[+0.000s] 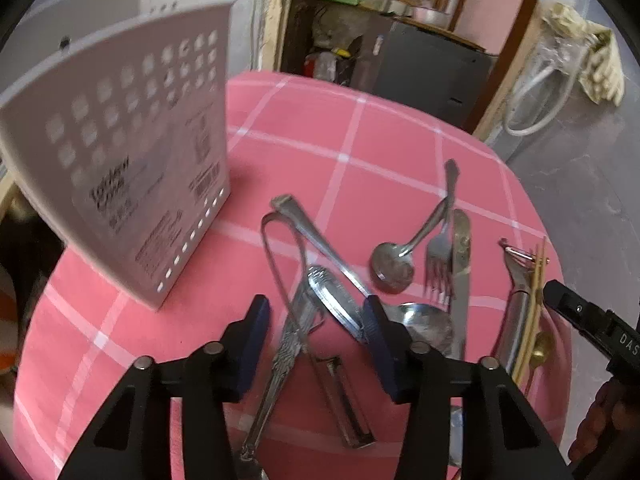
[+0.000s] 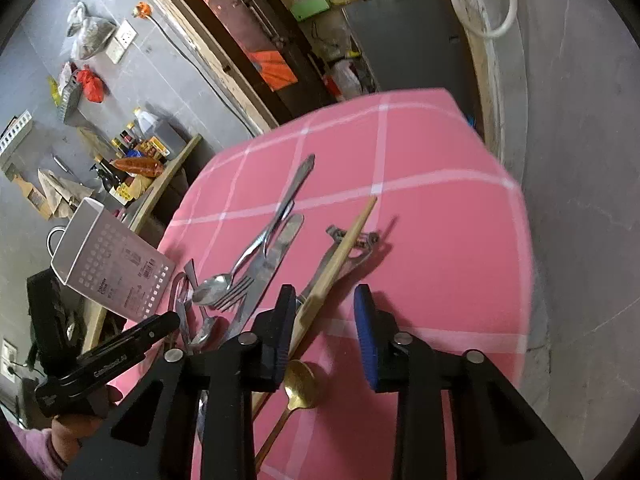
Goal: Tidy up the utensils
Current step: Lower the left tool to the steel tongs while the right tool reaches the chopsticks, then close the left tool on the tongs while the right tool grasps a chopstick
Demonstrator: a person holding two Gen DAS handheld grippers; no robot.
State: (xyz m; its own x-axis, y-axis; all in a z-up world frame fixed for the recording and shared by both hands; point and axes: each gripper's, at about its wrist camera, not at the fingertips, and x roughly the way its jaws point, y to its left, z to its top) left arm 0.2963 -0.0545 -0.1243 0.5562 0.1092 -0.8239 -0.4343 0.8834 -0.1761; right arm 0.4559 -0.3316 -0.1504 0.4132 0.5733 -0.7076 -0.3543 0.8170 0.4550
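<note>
Both tools are spread wide and hold nothing. The left tool [image 1: 316,322] hangs over the tongs [image 1: 280,256] and crossed cutlery on the pink worktop [image 1: 380,152], with the white holder [image 1: 120,152] standing upright to its left. The right tool [image 2: 326,320] hovers just right of the chopstick [image 2: 344,248], peeler [image 2: 352,240] and gold spoon [image 2: 300,388].

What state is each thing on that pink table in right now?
Left tool: open, above the pile, holding nothing.
Right tool: open, empty.
White holder: upright, no utensils visibly sticking out.
Fork: flat, loose.
Small spoon: lying bowl up.
Knife: flat beside the fork.
Peeler: lying under a chopstick.
Gold spoon: flat.
</note>
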